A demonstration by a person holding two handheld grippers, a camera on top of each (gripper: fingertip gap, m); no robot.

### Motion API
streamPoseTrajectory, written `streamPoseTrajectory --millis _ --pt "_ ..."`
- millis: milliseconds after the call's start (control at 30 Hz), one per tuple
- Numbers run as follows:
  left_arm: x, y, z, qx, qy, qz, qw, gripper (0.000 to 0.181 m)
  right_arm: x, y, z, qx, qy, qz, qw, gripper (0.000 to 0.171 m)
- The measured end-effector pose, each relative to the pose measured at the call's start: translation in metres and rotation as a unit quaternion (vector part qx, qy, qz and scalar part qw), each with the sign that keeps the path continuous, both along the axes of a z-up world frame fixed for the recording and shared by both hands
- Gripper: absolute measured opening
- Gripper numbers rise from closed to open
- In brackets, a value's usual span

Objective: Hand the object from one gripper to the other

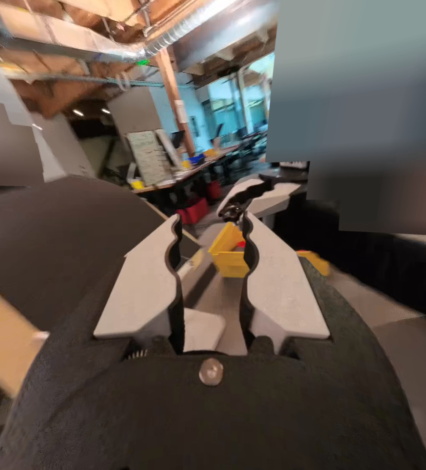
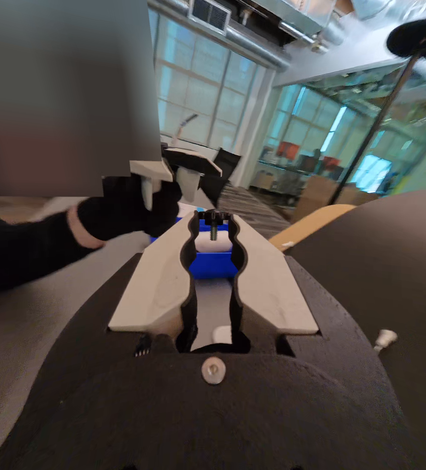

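In the right wrist view, the black textured body of the right gripper fills the lower part, and its two pale grey fingers with black wavy inner pads reach forward. At the tips they are closed on a small black knob screw with a star-shaped plastic head and a short metal threaded shaft. The head sits between the two tips and the shaft points down into the gap. Below and behind the screw is a blue plastic bin with a white rounded piece inside it, standing on a grey table. To the left, a hand in a black glove holds the left gripper, raised above the table and near the screw, but not touching it.

In the left wrist view, the left gripper's own pale grey fingers stand apart with a clear gap, and nothing is between them. Just beyond its right fingertip, the right gripper comes in from the upper right with the black screw in its tips. Further down stands a yellow plastic bin on the table.
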State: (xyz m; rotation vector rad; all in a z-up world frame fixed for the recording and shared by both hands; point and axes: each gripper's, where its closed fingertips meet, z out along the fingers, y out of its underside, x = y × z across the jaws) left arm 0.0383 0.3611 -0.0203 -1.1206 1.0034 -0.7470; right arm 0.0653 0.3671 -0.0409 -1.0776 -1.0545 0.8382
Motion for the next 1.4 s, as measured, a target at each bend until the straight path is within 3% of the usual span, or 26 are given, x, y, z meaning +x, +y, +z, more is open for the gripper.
streamPoseTrajectory --millis 67,167,267,467,667,833,967,1100,1200,1267,1400 --pt "-0.001 0.005 0.001 -0.099 -0.055 -0.057 0.992 0.046 0.001 0.004 -0.001 0.071 -0.038 -0.061 0.995 0.020" --pt "0.008 0.011 -0.009 -0.193 -0.081 -0.096 0.973 0.052 0.000 0.018 -0.010 0.176 -0.131 -0.171 0.961 0.021" --pt "0.019 0.019 -0.019 -0.208 -0.073 -0.058 0.974 0.051 -0.005 0.028 -0.017 0.248 -0.201 -0.244 0.916 0.021" --pt "0.029 0.033 -0.040 -0.201 -0.037 0.023 0.979 0.042 -0.020 0.030 -0.021 0.315 -0.247 -0.295 0.868 0.021" --pt "0.028 0.035 -0.043 -0.191 -0.023 0.033 0.981 0.023 -0.023 0.031 -0.020 0.333 -0.258 -0.316 0.850 0.021" --pt "0.028 0.034 -0.041 -0.184 -0.024 0.034 0.982 0.023 -0.024 0.031 -0.019 0.331 -0.255 -0.314 0.852 0.021" --pt "0.022 0.036 -0.035 -0.145 -0.024 0.055 0.988 0.022 -0.026 0.025 -0.020 0.306 -0.240 -0.276 0.879 0.035" --pt "0.009 0.045 -0.030 0.009 0.043 0.158 0.986 0.023 -0.019 0.025 -0.022 0.193 -0.187 -0.216 0.939 0.037" --pt "0.006 0.047 -0.027 0.138 0.102 0.232 0.958 0.023 -0.012 0.023 -0.013 0.072 -0.100 -0.153 0.980 0.034" --pt "0.008 0.041 -0.023 0.218 0.116 0.250 0.936 0.023 -0.010 0.020 -0.009 -0.004 -0.052 -0.101 0.994 0.037" --pt "0.014 0.033 -0.023 0.292 0.130 0.262 0.911 0.023 -0.010 0.015 -0.006 -0.089 0.001 -0.031 0.996 0.039"
